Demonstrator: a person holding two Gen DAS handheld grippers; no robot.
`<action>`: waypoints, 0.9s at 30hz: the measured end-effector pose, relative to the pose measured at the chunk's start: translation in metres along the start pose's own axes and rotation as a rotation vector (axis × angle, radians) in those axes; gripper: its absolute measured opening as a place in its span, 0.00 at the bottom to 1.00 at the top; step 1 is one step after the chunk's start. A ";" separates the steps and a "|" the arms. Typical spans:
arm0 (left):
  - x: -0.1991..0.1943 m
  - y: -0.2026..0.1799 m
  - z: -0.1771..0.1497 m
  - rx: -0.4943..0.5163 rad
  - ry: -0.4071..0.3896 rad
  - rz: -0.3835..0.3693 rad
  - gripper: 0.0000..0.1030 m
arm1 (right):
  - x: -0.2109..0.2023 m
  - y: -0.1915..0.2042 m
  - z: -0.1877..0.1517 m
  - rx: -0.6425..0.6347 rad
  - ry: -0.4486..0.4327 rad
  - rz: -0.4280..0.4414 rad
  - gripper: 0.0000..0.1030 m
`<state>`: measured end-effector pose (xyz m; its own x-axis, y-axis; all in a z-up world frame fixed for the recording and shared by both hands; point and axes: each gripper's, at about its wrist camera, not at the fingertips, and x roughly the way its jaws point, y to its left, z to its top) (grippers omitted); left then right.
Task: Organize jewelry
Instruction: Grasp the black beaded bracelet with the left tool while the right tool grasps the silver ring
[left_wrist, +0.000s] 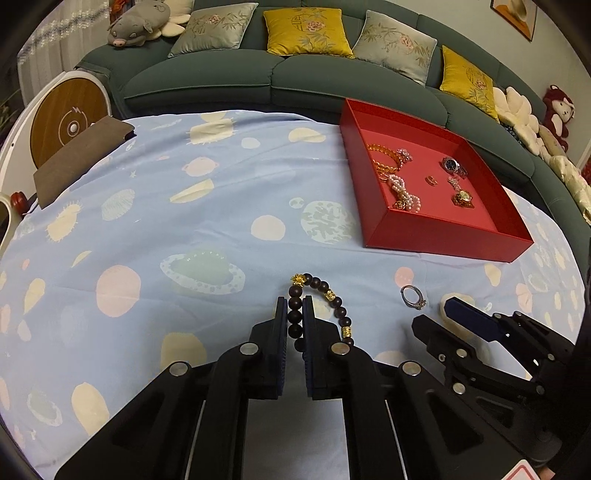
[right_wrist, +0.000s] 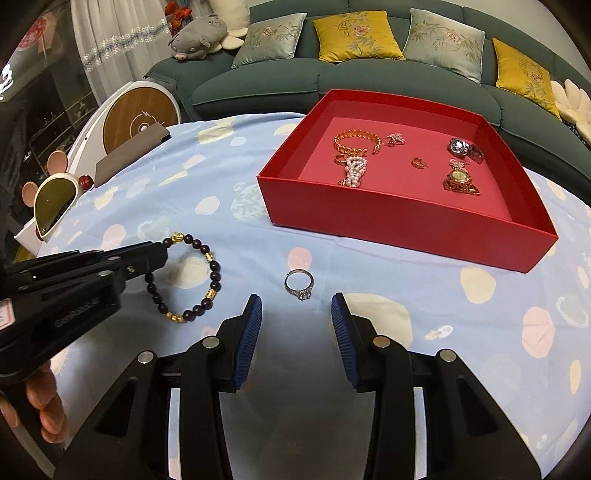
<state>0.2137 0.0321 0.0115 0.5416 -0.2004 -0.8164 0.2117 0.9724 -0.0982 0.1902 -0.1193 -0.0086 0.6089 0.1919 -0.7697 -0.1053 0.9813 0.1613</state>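
We are at the pick-up step: the left hand-held gripper (left_wrist: 294, 314), low in the frame, is clenched on the dark bead bracelet (left_wrist: 325, 310), seemingly just off the surface (left_wrist: 166, 221), next carrying it up-right to the red tray (left_wrist: 443, 236), while the right hand-held gripper (right_wrist: 296, 310) stands released around the ring (right_wrist: 300, 283).

A home living room: a long green sofa (left_wrist: 288, 77) with yellow cushions (left_wrist: 306, 31) and plush toys (right_wrist: 195, 40), white curtains (right_wrist: 110, 48), and a bench under a planet-print blue cloth (left_wrist: 166, 206).
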 end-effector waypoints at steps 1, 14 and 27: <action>0.000 0.001 0.000 0.002 0.000 0.001 0.05 | 0.004 -0.001 0.000 0.004 0.007 0.001 0.37; 0.003 0.008 -0.004 -0.001 0.022 0.003 0.05 | 0.022 0.006 0.011 0.008 -0.021 -0.008 0.21; 0.006 0.006 0.002 -0.006 0.027 -0.003 0.05 | 0.018 0.004 0.012 0.063 -0.044 -0.034 0.19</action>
<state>0.2192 0.0365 0.0073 0.5191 -0.2000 -0.8310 0.2087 0.9725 -0.1036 0.2101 -0.1119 -0.0142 0.6454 0.1562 -0.7477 -0.0352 0.9839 0.1752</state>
